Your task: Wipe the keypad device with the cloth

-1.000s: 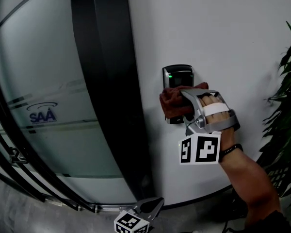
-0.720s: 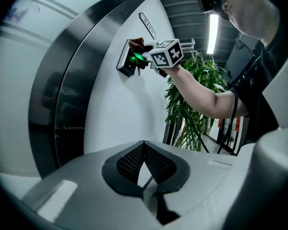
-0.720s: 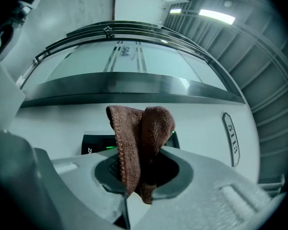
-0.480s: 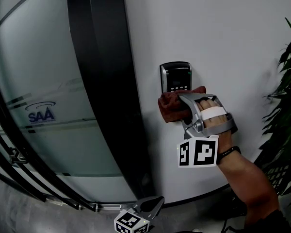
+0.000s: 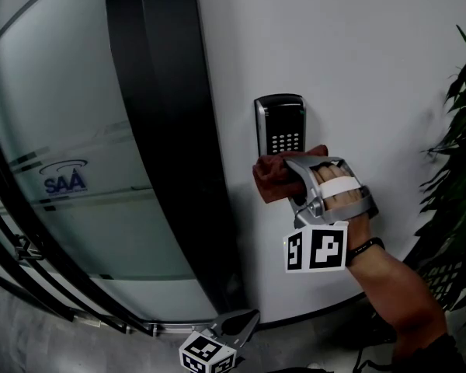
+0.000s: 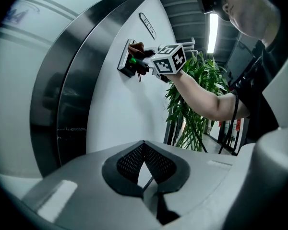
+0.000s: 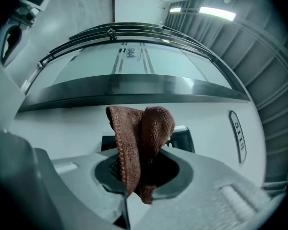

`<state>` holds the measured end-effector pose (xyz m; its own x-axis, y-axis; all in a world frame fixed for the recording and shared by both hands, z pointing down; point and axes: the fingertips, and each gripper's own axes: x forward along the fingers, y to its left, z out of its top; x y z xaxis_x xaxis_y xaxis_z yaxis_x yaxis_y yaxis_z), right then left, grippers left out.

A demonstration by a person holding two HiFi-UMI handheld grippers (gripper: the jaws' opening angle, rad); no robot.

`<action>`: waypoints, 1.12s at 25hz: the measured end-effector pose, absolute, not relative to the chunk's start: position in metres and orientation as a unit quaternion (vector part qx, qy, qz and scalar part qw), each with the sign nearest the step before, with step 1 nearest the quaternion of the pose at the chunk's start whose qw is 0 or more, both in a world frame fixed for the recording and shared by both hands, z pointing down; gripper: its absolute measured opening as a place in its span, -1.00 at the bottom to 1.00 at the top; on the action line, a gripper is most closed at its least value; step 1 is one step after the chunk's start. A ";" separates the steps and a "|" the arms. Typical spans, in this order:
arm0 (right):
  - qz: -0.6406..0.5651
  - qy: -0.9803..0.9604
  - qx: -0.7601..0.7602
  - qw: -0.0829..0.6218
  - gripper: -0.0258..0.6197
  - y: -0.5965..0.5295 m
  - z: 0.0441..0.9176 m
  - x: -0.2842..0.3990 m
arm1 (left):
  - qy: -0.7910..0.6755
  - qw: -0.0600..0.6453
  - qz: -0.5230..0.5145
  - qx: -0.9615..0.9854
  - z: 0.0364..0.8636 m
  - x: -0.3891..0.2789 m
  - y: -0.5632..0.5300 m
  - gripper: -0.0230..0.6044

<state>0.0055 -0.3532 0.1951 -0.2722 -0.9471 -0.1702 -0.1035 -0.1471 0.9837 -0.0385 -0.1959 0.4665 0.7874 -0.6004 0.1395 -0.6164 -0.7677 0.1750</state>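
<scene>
While the right gripper (image 5: 297, 183) clenches the cloth (image 5: 270, 179), left gripper (image 5: 248, 319) closed empty, the keypad device (image 5: 280, 127) stands upright.

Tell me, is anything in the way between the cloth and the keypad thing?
No, nothing visible. The right gripper holds the brown cloth right over the keypad device's lower part on the wall.

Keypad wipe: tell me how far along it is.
Done: the cloth is clamped in the right gripper and brought to the keypad. In hand: it sits at the keypad's lower edge, and the rest of the keypad is uncovered. Left: whether more passes are needed can't be judged. The left gripper hangs shut and empty.
</scene>
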 end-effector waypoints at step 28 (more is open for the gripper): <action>-0.443 -0.671 0.465 0.371 -0.75 -0.337 0.304 0.008 | -0.296 0.119 0.046 0.947 0.475 -0.062 -0.177 -0.87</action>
